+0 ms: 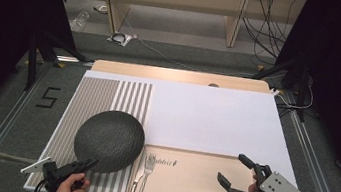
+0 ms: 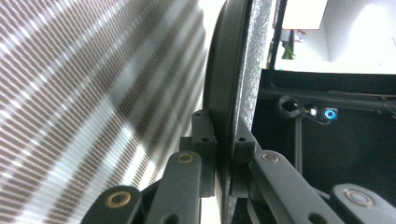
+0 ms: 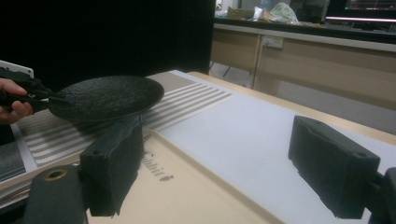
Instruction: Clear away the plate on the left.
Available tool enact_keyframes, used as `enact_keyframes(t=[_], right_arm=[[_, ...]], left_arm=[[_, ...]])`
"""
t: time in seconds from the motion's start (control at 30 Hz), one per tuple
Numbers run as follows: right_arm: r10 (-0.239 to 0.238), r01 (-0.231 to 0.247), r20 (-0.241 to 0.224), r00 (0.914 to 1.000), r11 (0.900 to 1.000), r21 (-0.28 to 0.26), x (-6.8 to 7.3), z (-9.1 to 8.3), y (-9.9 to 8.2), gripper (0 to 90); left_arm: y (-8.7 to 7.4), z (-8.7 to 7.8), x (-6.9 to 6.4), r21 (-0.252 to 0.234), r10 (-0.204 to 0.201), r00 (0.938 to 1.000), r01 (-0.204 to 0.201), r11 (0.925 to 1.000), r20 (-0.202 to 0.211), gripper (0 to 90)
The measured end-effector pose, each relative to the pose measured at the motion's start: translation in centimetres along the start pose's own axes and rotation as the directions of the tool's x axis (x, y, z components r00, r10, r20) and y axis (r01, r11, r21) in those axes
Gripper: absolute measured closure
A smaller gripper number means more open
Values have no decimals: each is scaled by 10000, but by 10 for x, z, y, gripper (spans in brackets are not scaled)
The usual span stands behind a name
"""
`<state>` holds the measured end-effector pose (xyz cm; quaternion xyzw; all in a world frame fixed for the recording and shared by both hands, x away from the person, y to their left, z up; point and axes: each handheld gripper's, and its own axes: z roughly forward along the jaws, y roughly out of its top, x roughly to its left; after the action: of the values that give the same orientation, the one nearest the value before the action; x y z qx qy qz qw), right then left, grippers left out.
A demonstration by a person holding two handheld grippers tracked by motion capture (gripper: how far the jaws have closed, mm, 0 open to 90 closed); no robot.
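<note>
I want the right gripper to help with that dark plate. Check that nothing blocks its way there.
The fork and knife lie on the beige mat between the open right gripper and the plate, which the left gripper holds by its rim; nothing stands taller.

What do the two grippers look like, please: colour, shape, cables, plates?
Both grippers are black linkage frames. The left gripper carries a pale three-cornered plate; brass-coloured pivot pins show on its arms. The right gripper bears a grey three-cornered plate with small dark holes, blocky black fingers and a dark trailing cable.
</note>
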<state>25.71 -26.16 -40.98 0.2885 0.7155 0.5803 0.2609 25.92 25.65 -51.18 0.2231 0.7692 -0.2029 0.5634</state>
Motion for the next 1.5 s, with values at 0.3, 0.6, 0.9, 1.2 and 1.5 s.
enact_keyframes(t=[0.3,0.6,0.9,1.2,1.5], right_arm=[[27,-27,13,10000,10000,-23,0,0,0,192],[29,-29,12,10000,10000,-25,0,0,0,192],[18,-18,9,10000,10000,-15,0,0,0,192],[-13,13,24,10000,10000,28,-1,0,0,192],[-14,14,23,10000,10000,3,-1,0,0,192]], left_arm=[[-8,6,-10,698,636,9973,-660,9954,363,844],[-17,10,-14,1268,799,9951,-867,9881,582,844],[-27,16,-17,1812,1096,9915,-1206,9760,695,844],[-35,22,-19,2291,1189,9896,-1347,9640,813,844],[-44,29,-22,2820,1457,9855,-1647,9452,873,844]])
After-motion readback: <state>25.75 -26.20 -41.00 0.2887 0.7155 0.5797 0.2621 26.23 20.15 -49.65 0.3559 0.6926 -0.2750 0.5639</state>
